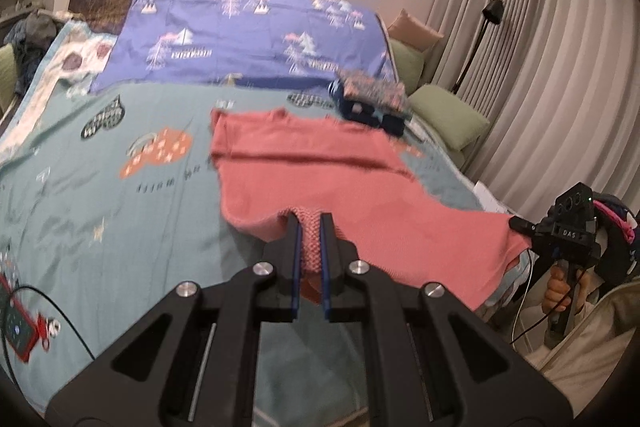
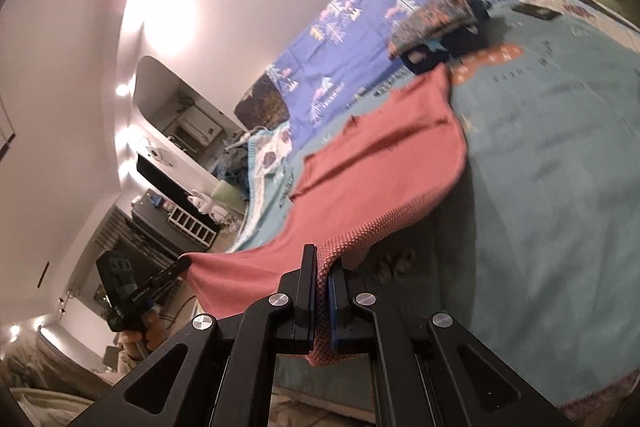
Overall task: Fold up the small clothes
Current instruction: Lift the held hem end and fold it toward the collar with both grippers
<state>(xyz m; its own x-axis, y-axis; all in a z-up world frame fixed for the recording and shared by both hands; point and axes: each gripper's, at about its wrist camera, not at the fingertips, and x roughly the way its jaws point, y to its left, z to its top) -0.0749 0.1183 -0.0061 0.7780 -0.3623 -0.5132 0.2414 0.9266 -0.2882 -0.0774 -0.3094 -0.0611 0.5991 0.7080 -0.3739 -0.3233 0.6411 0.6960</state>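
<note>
Knitwear fills both my views: a salmon-pink knitted garment (image 1: 308,155), soft and finely ribbed at its hem, spread over the teal printed bedspread (image 1: 120,227) with its far part flat and its near edge lifted. My left gripper (image 1: 310,227) is nearly closed on a bunched fold of the ribbed hem, which runs back between its blue-lined fingers. My right gripper (image 2: 324,267) is clamped tight on another stretch of that hem, cloth hanging below the fingers. A folded dark patterned bundle (image 1: 370,99) lies just beyond the garment, near the periwinkle tree-print sheet (image 1: 248,31).
</note>
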